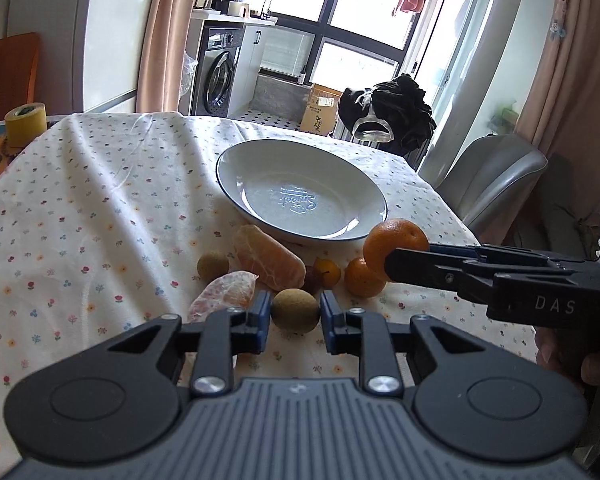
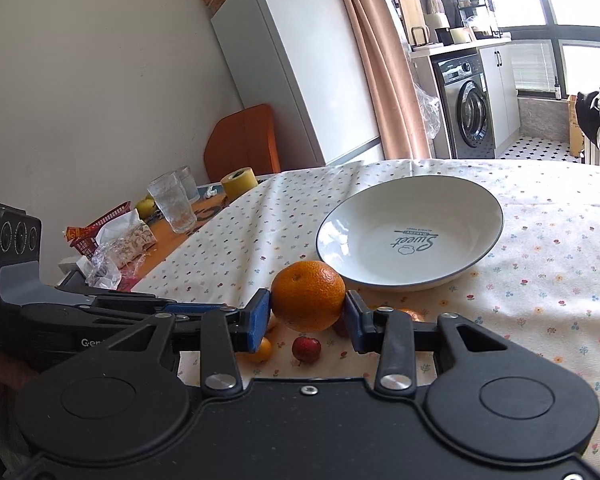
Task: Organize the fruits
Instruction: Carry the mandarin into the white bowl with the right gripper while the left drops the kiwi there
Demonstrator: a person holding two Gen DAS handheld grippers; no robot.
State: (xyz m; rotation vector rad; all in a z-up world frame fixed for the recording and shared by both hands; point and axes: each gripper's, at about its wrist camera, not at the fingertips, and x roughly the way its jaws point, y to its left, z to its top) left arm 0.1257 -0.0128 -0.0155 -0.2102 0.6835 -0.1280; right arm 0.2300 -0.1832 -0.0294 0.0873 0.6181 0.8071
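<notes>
Tangerine [image 2: 308, 296] beside "Sweet" plate [image 2: 488, 236]

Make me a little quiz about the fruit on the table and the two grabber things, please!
1. True or false: the white plate already has fruit in it.
2. What does the right gripper hold? A) an orange B) a glass C) a roll of tape
3. What lies between the fingers of the left gripper?

Key:
1. False, it is empty.
2. A.
3. A small brownish-green round fruit, not yet squeezed.
</notes>
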